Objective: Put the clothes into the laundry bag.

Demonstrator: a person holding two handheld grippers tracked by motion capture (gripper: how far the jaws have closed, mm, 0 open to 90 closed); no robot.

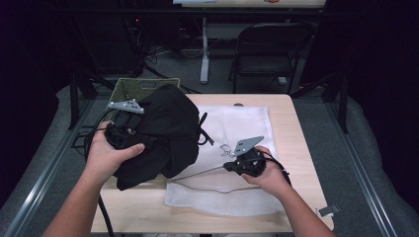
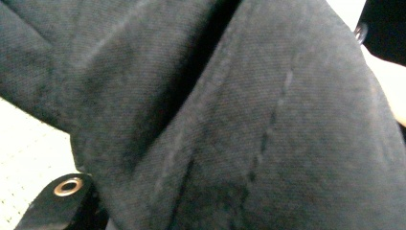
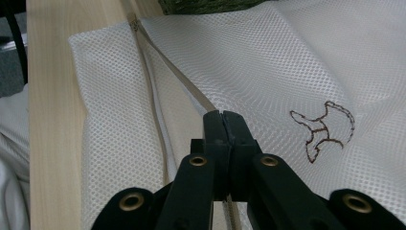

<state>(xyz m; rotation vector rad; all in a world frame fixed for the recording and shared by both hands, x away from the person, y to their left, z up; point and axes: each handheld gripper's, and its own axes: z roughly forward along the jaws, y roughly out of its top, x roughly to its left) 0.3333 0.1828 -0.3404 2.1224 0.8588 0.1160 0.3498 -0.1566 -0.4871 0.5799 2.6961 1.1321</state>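
A bundled black garment (image 1: pixel 165 131) hangs over the left part of the table, and my left gripper (image 1: pixel 129 129) is buried in its left side, shut on the cloth. In the left gripper view the black garment (image 2: pixel 230 120) covers the jaws apart from one jaw base at the lower left. A white mesh bag (image 1: pixel 232 123) with a small brown embroidered mark (image 3: pixel 325 129) lies flat on the table. My right gripper (image 3: pixel 224 120) is shut on the zipper edge (image 3: pixel 167 67) of the bag's opening. In the high view the right gripper (image 1: pixel 228 166) holds that edge a little above the table.
A green woven basket (image 1: pixel 129 85) stands at the table's back left corner, partly behind the garment. The wooden table (image 1: pixel 291 123) shows bare wood along its right and front edges. A black chair (image 1: pixel 269 47) and a desk leg stand on the floor beyond.
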